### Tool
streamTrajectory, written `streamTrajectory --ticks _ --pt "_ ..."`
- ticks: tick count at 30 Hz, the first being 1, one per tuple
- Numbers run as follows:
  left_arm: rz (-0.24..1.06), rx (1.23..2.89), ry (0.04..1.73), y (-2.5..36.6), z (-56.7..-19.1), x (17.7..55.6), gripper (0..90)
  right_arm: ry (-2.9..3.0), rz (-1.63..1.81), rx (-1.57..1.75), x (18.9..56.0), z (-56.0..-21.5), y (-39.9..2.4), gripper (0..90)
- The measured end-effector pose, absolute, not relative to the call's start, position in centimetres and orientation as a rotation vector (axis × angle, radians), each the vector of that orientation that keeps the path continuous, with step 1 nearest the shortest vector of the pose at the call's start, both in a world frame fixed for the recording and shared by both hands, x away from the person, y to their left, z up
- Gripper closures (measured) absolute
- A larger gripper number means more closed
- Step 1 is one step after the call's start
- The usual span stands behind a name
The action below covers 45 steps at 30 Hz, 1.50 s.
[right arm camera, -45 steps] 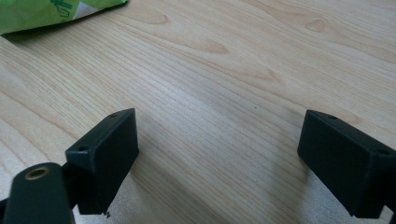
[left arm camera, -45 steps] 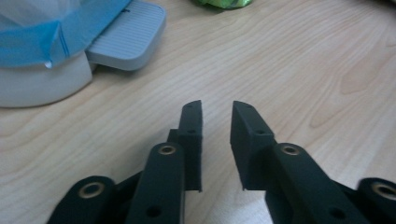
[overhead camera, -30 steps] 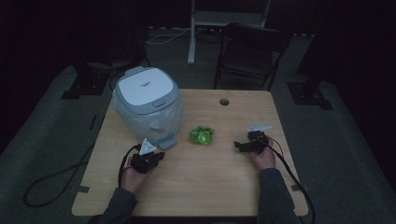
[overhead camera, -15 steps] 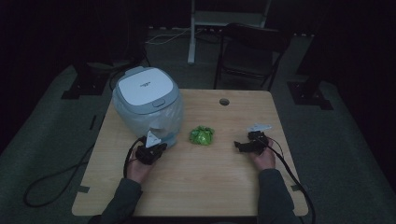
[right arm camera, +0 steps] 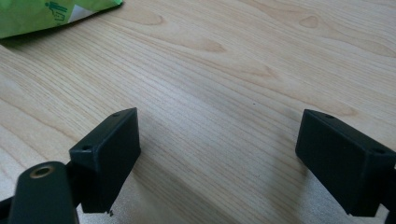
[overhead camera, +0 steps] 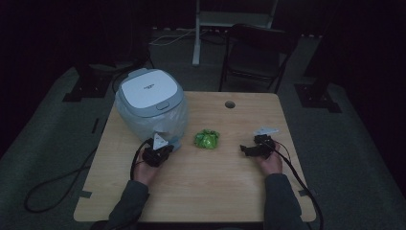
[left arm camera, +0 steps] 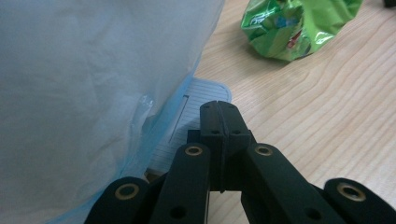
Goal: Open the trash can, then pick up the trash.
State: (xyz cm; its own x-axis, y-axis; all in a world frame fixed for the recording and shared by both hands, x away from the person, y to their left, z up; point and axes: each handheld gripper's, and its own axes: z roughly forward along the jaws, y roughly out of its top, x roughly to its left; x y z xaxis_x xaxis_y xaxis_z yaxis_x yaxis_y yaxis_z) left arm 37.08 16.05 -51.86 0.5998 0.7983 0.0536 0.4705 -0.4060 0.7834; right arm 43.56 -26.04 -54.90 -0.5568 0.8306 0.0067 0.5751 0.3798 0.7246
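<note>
**Grippers at the near half of the table, bin and wrapper ahead**

Left gripper [overhead camera: 156, 152] sits close against the front of the lidded bin [overhead camera: 150, 102], toward the table's left edge. Its own view has the two jaws pressed together with nothing between them, tips [left arm camera: 218, 116] over the pale ribbed pedal [left arm camera: 187, 122] at the bin's foot. The plastic liner bag [left arm camera: 93, 93] hangs down just beside the jaws on one side, touching or nearly touching the pedal; I cannot tell whether the jaws touch the pedal.

Right gripper [overhead camera: 257, 147] is near the table's right edge, held low over bare wood, jaws pointing toward the table's middle. In its own view the jaws stand wide apart [right arm camera: 219, 158], holding nothing, with plain wood grain between them.

Crumpled green wrapper [overhead camera: 207, 139] lies on the table [overhead camera: 210, 191] about midway between the two grippers, slightly farther from the person than both. It is just beside the bin's base but apart from it, and well apart from the right gripper. It shows at the upper right of the left gripper view [left arm camera: 299, 25] and at the upper left corner of the right gripper view [right arm camera: 42, 16].

Bin occupies the far left corner region; its lid is down. A round cable hole [overhead camera: 230, 104] sits near the far edge, right of centre.

Open room: the near half of the table between the two forearms is bare, as is the far right corner region. Cables trail off the near left and near right edges.
</note>
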Motion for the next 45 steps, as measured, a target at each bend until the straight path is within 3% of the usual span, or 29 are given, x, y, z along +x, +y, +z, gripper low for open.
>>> streamTrajectory --ticks 12,45 --pt "0.61 2.062 0.995 15.7 -53.1 36.9 90.0 2.285 0.986 1.223 43.5 -54.9 -26.0 13.0" --pt "0.595 2.053 1.023 15.6 -54.1 36.9 90.0 2.296 0.986 1.213 43.2 -54.9 -25.9 13.0"
